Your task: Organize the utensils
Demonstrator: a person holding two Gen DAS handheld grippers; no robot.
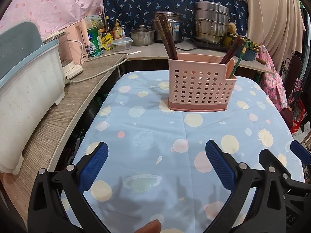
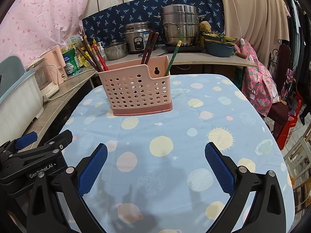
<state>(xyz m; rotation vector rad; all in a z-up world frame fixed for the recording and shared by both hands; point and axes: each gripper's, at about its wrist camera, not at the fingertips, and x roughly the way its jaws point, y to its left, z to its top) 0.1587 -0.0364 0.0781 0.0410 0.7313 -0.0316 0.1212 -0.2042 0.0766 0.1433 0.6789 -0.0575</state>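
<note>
Your pink holder (image 2: 136, 91) stands upright on the far half of the blue planet-print cloth (image 2: 175, 155). Brown chopsticks (image 2: 91, 58) lean out of its left end, with a red one among them. A second brown bunch (image 2: 149, 46) rises near the middle, and one green stick (image 2: 174, 55) stands in the low right section.

Both your tools hang above the near cloth, well short of the holder. Your left gripper (image 1: 156, 167) is spread wide and holds nothing. Your right gripper (image 2: 156, 167) is the same, wide apart and empty. Pots (image 2: 179, 23) line the counter behind.
</note>
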